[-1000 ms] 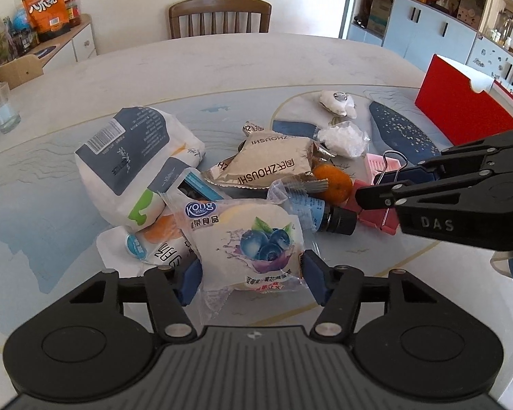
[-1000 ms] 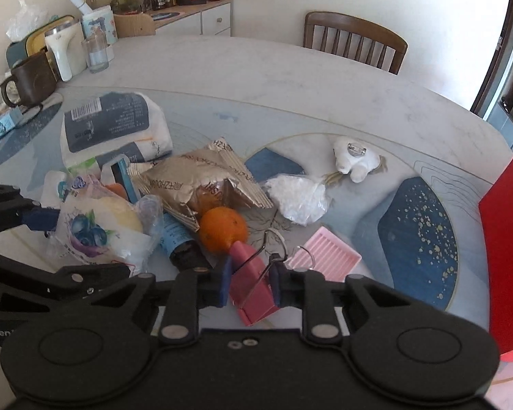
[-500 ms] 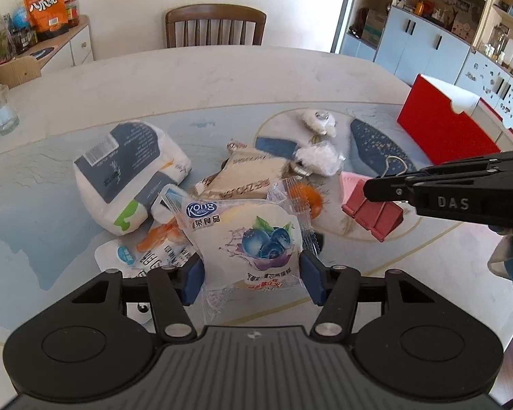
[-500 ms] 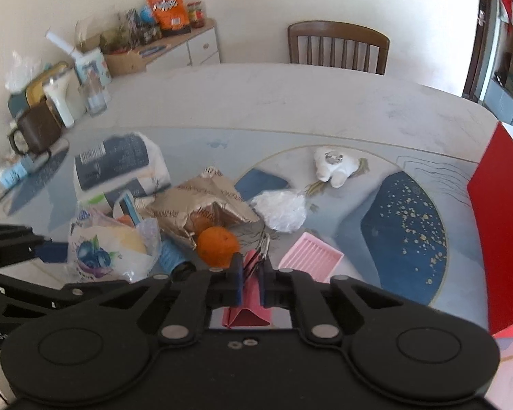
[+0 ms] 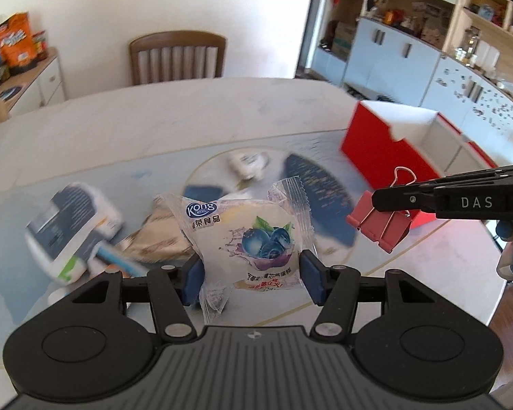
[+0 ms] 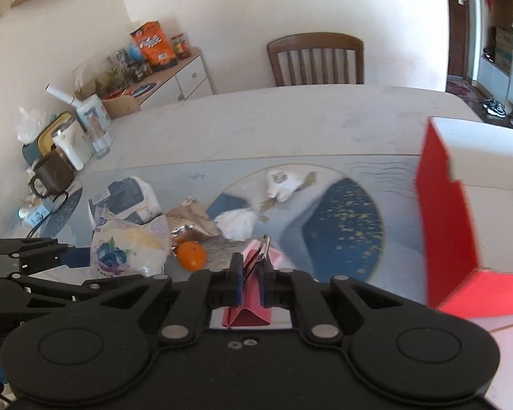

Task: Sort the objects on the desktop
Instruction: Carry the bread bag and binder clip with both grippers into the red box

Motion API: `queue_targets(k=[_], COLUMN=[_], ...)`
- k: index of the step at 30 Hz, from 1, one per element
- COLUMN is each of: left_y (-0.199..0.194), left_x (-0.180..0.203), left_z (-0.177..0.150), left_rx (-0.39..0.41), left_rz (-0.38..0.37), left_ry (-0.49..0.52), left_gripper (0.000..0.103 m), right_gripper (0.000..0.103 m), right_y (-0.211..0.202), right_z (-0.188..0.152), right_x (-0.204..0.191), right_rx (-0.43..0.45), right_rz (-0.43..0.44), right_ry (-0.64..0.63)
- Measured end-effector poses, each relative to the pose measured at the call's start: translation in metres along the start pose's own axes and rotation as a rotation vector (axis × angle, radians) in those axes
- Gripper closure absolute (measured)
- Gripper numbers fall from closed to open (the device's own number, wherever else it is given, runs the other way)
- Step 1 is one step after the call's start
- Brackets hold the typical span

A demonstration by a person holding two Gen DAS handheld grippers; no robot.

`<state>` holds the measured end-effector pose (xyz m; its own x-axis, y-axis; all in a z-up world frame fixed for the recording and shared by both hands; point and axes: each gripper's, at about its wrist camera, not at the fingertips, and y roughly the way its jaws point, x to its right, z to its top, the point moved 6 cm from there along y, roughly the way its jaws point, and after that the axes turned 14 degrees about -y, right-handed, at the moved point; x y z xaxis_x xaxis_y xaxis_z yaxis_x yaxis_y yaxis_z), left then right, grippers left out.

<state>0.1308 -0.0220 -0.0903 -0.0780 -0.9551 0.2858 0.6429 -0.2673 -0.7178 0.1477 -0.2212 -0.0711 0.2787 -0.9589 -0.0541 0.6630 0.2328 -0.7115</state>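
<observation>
Both grippers loaded, held above the table (image 5: 222,112).
Left gripper (image 5: 251,275) pinches the blueberry snack packet (image 5: 253,235) between its pads; right gripper (image 6: 249,278) is clamped on the pink binder clip (image 5: 381,227), near the red box (image 5: 376,150).

Right tongs (image 6: 249,282) pinch a pink binder clip (image 6: 246,314), seemingly above the table (image 6: 290,130).

Two wrist fisheyes, angled down over the table (image 5: 222,109), sharing the red box (image 6: 444,232)
</observation>
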Motion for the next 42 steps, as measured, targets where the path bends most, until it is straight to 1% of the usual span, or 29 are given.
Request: queue_targets(k=[5,11,17,23,32,37,42], left_y=[0.004,0.010,0.023,0.040,0.071,0.098,0.131], left_x=[0.035,0.080,0.130,0.174,0.239,0.267,0.290], left_z=[0.013,0.029,0.039,0.046,0.057,0.061,0.063], left_rx=[0.010,0.022,0.012,-0.003,-0.027,-0.069,-0.118], left_rz=[-0.039,-0.093,-0.140,-0.179,-0.225,-0.234,-0.218], left_ry=[0.029,0.078,0.145,0.207,0.316,0.363,0.413], left_gripper=[0.045,0.045,0.045,0.045,0.045,0.045,0.045], right_gripper=[0.095,0.095,0.095,0.095,0.095,0.095,0.095], right_y=[-0.030,-0.061,-0.077,-0.083,-0.087,-0.084,-0.077], right_z=[0.003,0.003,-0.001,-0.011,-0.024,-0.030,-0.037], right_x=[0.030,0.071,0.115,0.156,0.210,0.237,0.257], right_rx=[0.043,0.080,0.091,0.085,0.081,0.063,0.039], right_rz=[-0.024,-0.079,-0.122,-0.164,-0.224,-0.252,-0.277], right_ry=[0.025,0.050,0.075,0.120,0.148,0.142,0.143])
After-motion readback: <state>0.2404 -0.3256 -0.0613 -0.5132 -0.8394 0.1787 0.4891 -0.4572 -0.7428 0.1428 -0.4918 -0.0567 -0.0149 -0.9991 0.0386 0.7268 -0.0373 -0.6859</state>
